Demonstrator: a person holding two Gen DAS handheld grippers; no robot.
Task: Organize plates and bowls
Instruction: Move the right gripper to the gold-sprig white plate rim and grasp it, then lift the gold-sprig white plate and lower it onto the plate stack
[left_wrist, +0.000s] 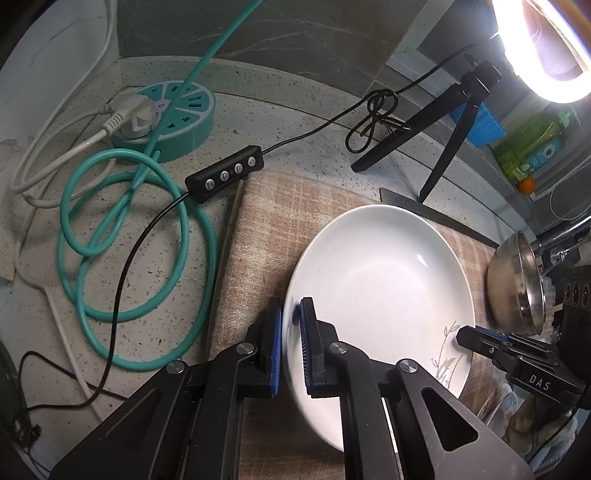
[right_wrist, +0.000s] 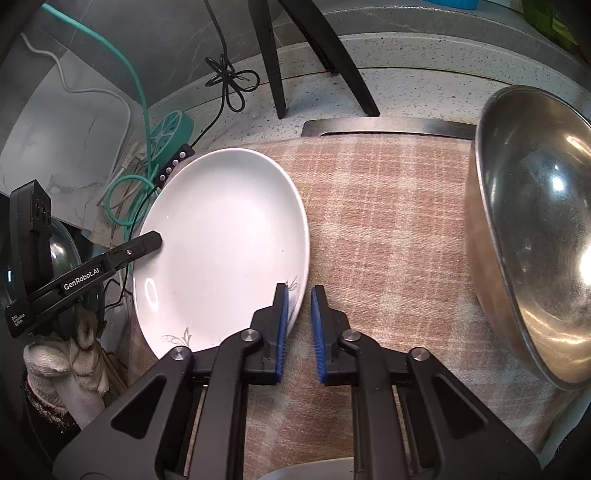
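The white plate (left_wrist: 380, 295) lies on a checked brown cloth (right_wrist: 388, 206) on the speckled stone counter (left_wrist: 44, 266). It looks hard, smooth and shiny, so I think it is slippery and would break if dropped. It is round and shallow with a thin raised edge, and that edge is the best place to hold it. The left gripper (left_wrist: 291, 343) is closed on the plate's left edge, one blue pad under the rim and one on top. The right gripper (right_wrist: 298, 328) is at the other edge, near the small leaf drawing; its jaws look nearly closed, with one pad over the rim, but a gap shows between the pads and I cannot tell if they press the plate. A shiny metal bowl (right_wrist: 535, 236) sits to the right. It looks light, stiff and curved.
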